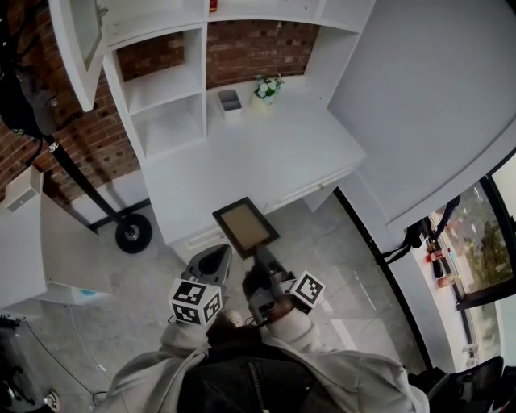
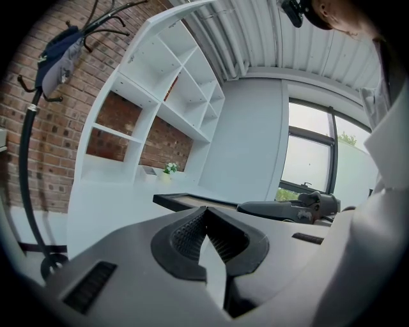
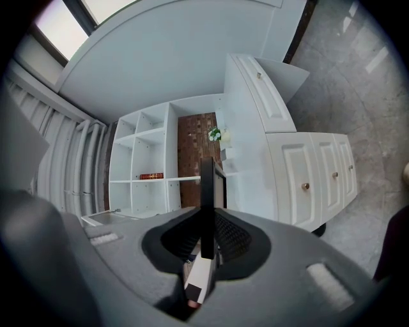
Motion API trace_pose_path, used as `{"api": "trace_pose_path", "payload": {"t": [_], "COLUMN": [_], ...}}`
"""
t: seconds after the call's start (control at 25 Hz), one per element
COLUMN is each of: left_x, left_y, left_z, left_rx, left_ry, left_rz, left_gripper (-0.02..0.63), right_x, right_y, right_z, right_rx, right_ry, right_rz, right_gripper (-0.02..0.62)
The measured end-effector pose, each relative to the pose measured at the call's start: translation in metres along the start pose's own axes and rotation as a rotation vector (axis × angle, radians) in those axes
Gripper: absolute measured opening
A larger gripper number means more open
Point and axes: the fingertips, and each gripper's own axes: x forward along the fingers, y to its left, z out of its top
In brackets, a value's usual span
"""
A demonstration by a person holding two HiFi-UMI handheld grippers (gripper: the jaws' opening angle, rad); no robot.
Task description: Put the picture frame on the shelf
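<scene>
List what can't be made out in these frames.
- Picture frame: its image is too small in head view, edge-on in right gripper view.
- Red book: title too small, right gripper view.
- Grey container: contents too small, head view.
- Top shelf: cut off by head view's upper edge.

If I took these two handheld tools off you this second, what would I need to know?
Left tongs: shut, nothing in them.
Right tongs: shut on one edge of the picture frame, which is held roughly flat in front of the white desk.
Done: frame is picked up.
Left: carry it to the shelf unit on the desk, set it in a compartment, let go.
</scene>
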Motion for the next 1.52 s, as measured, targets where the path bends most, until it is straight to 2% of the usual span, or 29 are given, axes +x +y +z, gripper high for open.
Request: {"api": "trace_pose_path", "payload": {"t": [0.36,0.72,1.12,1.52], "left_x": [-0.016,-0.010,0.017,0.049], "left_y": [0.002,0.019,0.054,0.107], "left_z": [-0.013,-0.005,0.021,0.053], "left_rx": [-0.023,-0.019,-0.024,-0.038], "left_ry": [0.026,0.018,-0.007,-0.028], "left_rz": [0.026,0.078,0.133,0.194], "left_gripper": [0.003,0.003,0.003,0.003], "right_x": [-0.009,0.007,0.066,0.140], "right_y": [-0.011,-0.009,-0.003,0.010], "right_z": [-0.018,-0.009,-0.001,0.020], "right_rx": [0.036,0.025,0.004,-0.030], "right_ry": [0.024,0.047,0.128,0.161], "right_rz": [-0.019,-0.027,-0.020,0.001], "right_gripper": [0.057,0.057,0.058,0.058]}}
